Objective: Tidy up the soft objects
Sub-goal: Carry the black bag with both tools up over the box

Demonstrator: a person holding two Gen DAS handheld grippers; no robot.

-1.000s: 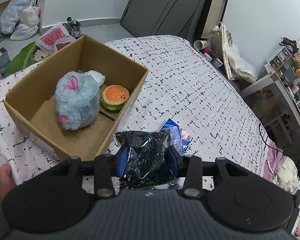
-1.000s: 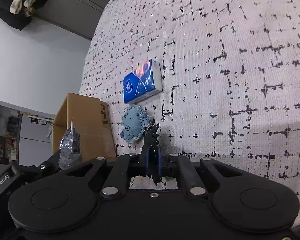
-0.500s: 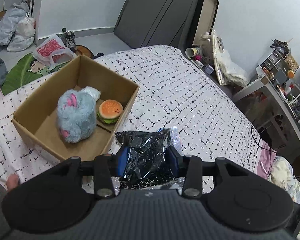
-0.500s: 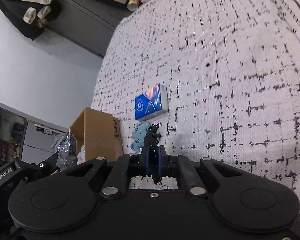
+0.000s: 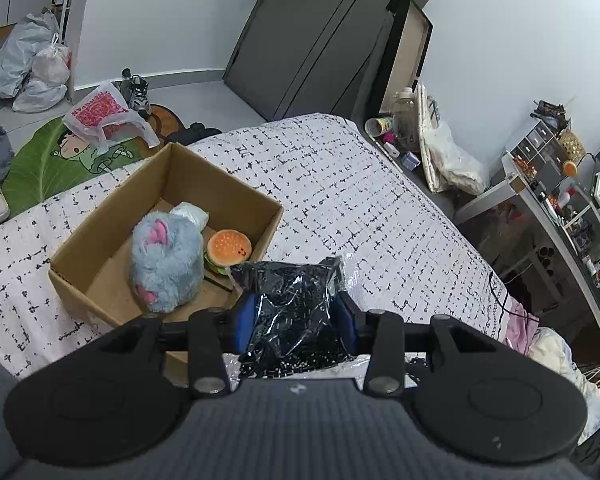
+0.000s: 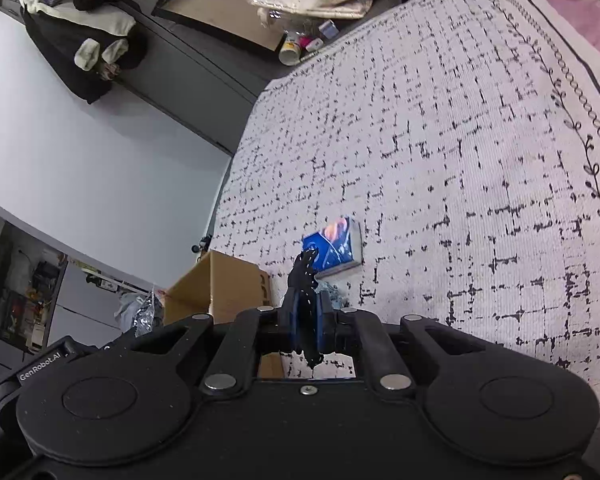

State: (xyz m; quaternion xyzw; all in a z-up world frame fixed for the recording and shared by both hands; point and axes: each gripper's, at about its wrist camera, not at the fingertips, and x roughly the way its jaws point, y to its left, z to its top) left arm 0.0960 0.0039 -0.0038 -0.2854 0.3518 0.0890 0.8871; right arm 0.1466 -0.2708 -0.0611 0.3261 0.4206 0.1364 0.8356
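My left gripper (image 5: 294, 314) is shut on a black, shiny plastic bag (image 5: 290, 312) and holds it high above the bed, beside the near right corner of an open cardboard box (image 5: 104, 232). In the box lie a fluffy blue plush (image 5: 166, 258), a burger plush (image 5: 229, 246) and a white soft item (image 5: 190, 214). My right gripper (image 6: 307, 312) is shut on a thin black piece with white dots (image 6: 303, 276). On the bed past it lie a blue tissue pack (image 6: 334, 248) and a small blue-grey soft thing (image 6: 334, 292), mostly hidden. The box also shows in the right wrist view (image 6: 220, 292).
The bed has a white cover with black dashes (image 5: 360, 208). On the floor are plastic bags (image 5: 32, 64) and a green leaf mat (image 5: 48, 152). A cluttered shelf unit (image 5: 560, 200) stands to the right of the bed, a dark wardrobe (image 5: 320, 40) behind it.
Both grippers have risen away from the bed, so the box and the tissue pack look smaller and farther. Each still holds its item.
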